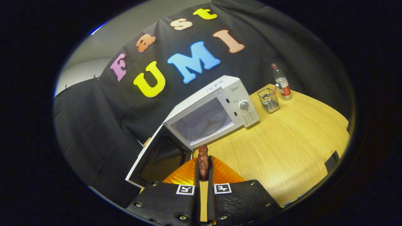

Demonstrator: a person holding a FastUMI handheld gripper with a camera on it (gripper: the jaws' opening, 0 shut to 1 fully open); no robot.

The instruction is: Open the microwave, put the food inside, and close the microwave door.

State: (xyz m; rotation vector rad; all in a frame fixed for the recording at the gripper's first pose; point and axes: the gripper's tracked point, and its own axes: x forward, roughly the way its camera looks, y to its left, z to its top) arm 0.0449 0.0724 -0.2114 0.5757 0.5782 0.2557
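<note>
A white microwave (220, 106) stands on the wooden table (289, 141) with its door (157, 157) swung wide open to the left, so the empty cavity and glass turntable (205, 121) show. My gripper (203, 169) is shut on a dark reddish-brown piece of food (203, 158), which sticks up from between the fingers. The food hangs just in front of the microwave's lower front edge, a little above an orange ribbed plate (224, 174) that lies under the fingers.
To the right of the microwave stand a wire mesh holder (269, 100) and a clear water bottle (281, 82) with a red label. A wide stretch of bare tabletop lies to the right of my fingers.
</note>
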